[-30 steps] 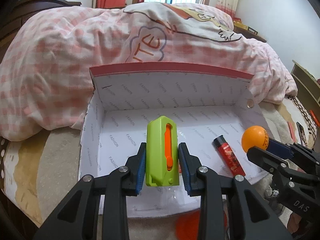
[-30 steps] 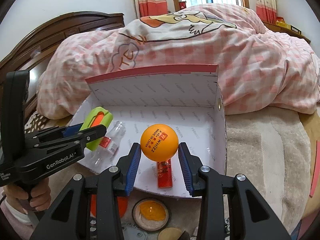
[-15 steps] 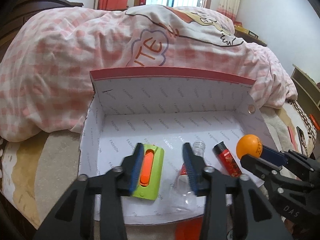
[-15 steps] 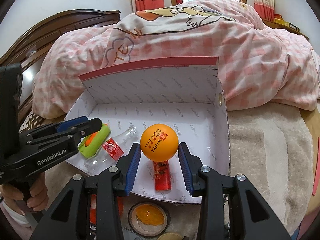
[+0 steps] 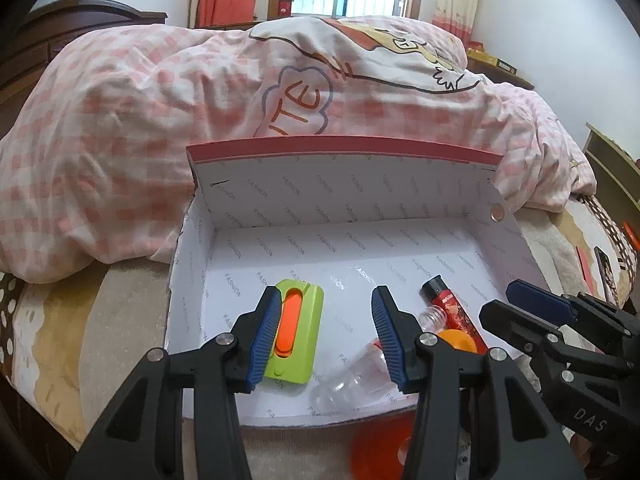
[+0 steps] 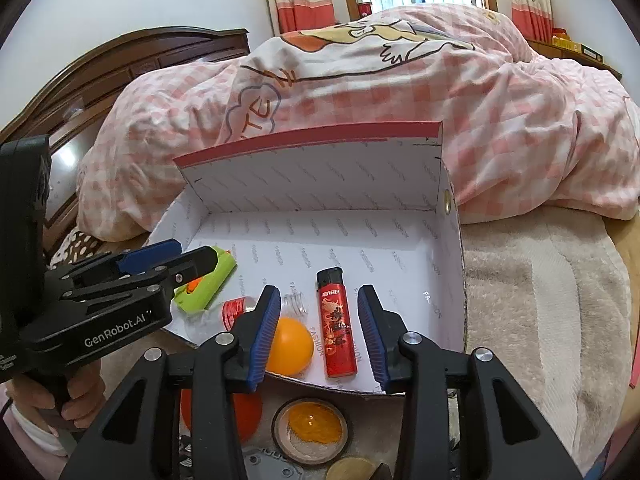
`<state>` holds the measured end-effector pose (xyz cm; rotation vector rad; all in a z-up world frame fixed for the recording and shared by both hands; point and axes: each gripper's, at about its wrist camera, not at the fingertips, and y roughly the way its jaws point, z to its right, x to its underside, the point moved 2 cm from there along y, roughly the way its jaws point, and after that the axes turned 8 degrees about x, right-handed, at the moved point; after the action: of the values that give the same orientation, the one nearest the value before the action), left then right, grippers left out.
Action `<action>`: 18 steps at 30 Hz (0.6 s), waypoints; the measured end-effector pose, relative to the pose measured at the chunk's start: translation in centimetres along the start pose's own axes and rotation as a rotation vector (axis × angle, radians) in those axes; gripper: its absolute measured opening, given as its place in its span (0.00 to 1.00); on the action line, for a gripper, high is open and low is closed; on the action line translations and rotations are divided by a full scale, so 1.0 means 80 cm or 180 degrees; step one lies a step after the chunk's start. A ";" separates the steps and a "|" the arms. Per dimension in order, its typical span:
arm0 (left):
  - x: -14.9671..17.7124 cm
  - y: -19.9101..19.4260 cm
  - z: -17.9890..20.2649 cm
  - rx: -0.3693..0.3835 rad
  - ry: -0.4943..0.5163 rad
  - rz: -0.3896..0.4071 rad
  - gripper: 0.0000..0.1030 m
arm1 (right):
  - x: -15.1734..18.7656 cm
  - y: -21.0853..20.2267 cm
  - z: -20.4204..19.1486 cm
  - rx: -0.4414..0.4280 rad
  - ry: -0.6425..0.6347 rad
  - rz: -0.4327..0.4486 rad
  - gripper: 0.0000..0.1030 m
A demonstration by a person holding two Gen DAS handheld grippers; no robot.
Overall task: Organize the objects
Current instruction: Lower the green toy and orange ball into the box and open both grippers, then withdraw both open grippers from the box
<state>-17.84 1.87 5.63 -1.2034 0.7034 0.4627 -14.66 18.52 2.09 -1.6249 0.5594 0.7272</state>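
Note:
An open white cardboard box [image 5: 340,200] [image 6: 320,176] with a red rim lies on the bed. In it lie a green and orange utility knife [image 5: 298,334] [image 6: 204,284], a clear plastic bottle [image 5: 356,372] [image 6: 230,312], a red lighter [image 5: 454,312] [image 6: 336,328] and an orange ping-pong ball [image 6: 290,346] [image 5: 458,340]. My left gripper [image 5: 326,332] is open and empty above the knife. My right gripper [image 6: 318,332] is open and empty above the ball and lighter.
A pink checked duvet [image 5: 160,120] is heaped behind the box. In front of the box lie an orange round lid [image 6: 240,408] and a small open tin with orange contents [image 6: 312,428]. A beige fluffy blanket [image 6: 540,300] covers the bed to the right.
My left gripper opened and let the knife drop flat into the box. My right gripper opened and released the ball, which now lies in the box beside the lighter.

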 end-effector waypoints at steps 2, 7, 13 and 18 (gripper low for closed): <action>0.002 -0.005 0.002 -0.0006 0.0012 0.0009 0.46 | 0.001 -0.003 0.000 -0.0008 0.0016 0.0017 0.43; 0.007 -0.022 0.007 -0.0007 0.0021 0.0035 0.46 | 0.003 -0.015 -0.001 -0.0056 0.0067 0.0053 0.48; 0.019 -0.039 0.016 0.0020 0.0025 0.0049 0.46 | 0.011 -0.036 -0.002 -0.0084 0.0088 0.0124 0.48; 0.032 -0.051 0.024 0.0043 0.0033 0.0043 0.46 | 0.023 -0.052 -0.003 -0.0115 0.0103 0.0146 0.49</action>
<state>-12.85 2.32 6.90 -1.1896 0.7229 0.4625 -10.43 19.09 3.61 -1.6644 0.6117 0.7497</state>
